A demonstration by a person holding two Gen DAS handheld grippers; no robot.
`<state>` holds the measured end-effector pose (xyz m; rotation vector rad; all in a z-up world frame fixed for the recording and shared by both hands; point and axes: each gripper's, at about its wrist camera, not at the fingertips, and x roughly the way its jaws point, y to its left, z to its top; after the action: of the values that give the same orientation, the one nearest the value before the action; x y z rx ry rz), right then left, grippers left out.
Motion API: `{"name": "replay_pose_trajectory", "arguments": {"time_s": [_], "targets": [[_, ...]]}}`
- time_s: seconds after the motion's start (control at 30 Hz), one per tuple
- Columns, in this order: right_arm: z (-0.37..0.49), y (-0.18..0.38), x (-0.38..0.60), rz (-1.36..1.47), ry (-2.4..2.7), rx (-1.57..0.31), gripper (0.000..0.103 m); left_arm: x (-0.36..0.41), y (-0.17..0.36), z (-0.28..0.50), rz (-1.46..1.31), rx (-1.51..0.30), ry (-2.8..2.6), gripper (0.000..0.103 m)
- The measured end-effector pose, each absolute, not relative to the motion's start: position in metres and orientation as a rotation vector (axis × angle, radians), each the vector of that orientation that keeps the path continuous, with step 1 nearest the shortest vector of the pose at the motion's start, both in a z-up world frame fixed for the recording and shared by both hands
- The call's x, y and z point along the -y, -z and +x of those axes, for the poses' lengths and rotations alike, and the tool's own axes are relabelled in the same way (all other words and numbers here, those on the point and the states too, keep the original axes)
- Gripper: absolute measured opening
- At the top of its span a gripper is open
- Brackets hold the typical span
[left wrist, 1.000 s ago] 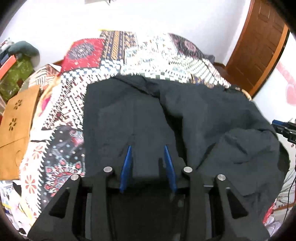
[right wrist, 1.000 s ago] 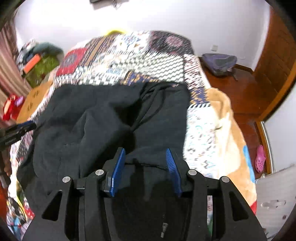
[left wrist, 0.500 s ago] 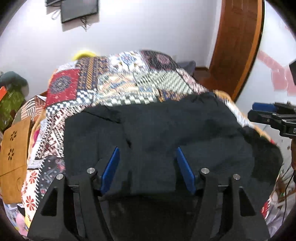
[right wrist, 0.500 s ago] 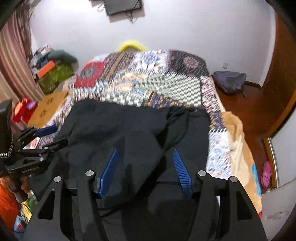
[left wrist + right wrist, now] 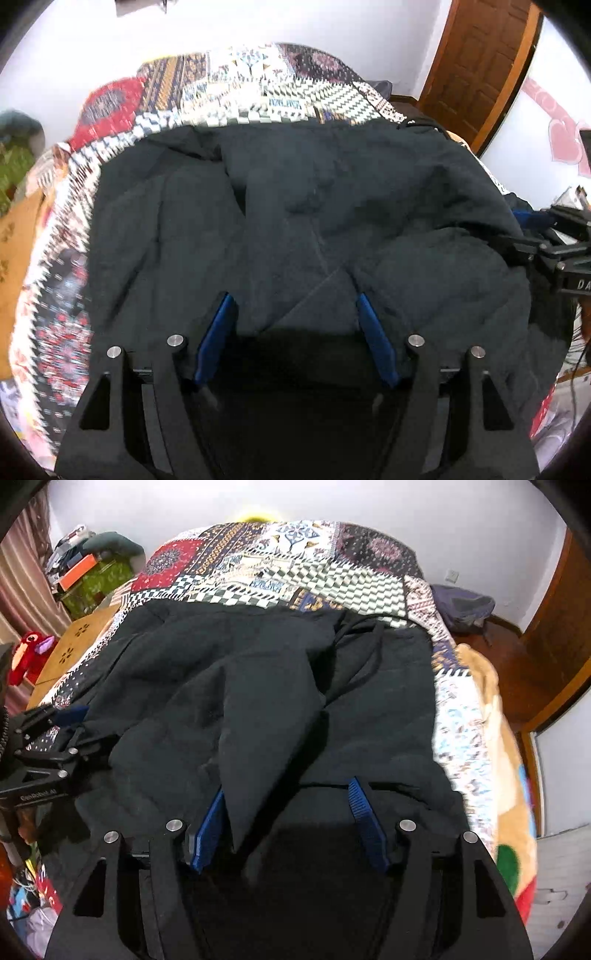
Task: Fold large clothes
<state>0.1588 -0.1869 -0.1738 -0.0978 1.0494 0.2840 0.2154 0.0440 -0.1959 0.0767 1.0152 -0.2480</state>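
A dark garment [image 5: 332, 206] is shown spread over the near half of a patchwork bedspread [image 5: 258, 96], its far hem lying toward 12 o'clock and its near edge gathered under both tools at 6 o'clock. In the left wrist view the left gripper [image 5: 295, 325] is seen with its blue pads [image 5: 216, 336] well apart; cloth lies between them, but no pad is pressed on it. Its jaws have just been opening. In the right wrist view the right gripper [image 5: 288, 816] is likewise parted, and a pointed fold of the garment [image 5: 266, 716] hangs down between the pads, lying against the left pad yet unclamped. These jaws too have just been opening.

The step in hand is judged to be the release after a fold has been carried over: a loose flap is laid across the body of the garment, and a drawcord [image 5: 369, 653] is seen trailing toward 1 o'clock in the right view. The right tool is visible at 3 o'clock in the left view, and the left tool at 9 o'clock in the right view.

For the next move, both tools would need to be drawn clear of the cloth without dragging it. The bunched flap near 4 o'clock in the left view would then call for smoothing, and fresh edges would have to be pinched for a further fold.
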Motion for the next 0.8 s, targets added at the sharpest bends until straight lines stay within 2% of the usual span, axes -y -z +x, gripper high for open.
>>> {"name": "replay_pose_trajectory", "arguments": {"time_s": [0.13, 0.23, 0.4, 0.53, 0.8], "targets": [[0.142, 0.153, 0.192, -0.135, -0.263, -0.983, 0.061, -0.05, 0.162, 0.195, 0.171, -0.906, 0.179, 0.068], [0.128, 0.143, 0.195, -0.148, -0.235, -0.939, 0.061, -0.065, 0.14, 0.183, 0.161, -0.856, 0.145, 0.073], [0.103, 0.126, 0.206, -0.135, -0.212, -0.877, 0.061, -0.095, 0.117, 0.166, 0.127, -0.813, 0.08, 0.074], [0.096, 0.122, 0.216, -0.107, -0.201, -0.856, 0.065, -0.118, 0.111, 0.145, 0.096, -0.801, 0.031, 0.083], [0.08, 0.132, 0.249, -0.08, -0.108, -0.89, 0.066, -0.162, 0.138, 0.106, -0.006, -0.903, -0.027, 0.089]]}}
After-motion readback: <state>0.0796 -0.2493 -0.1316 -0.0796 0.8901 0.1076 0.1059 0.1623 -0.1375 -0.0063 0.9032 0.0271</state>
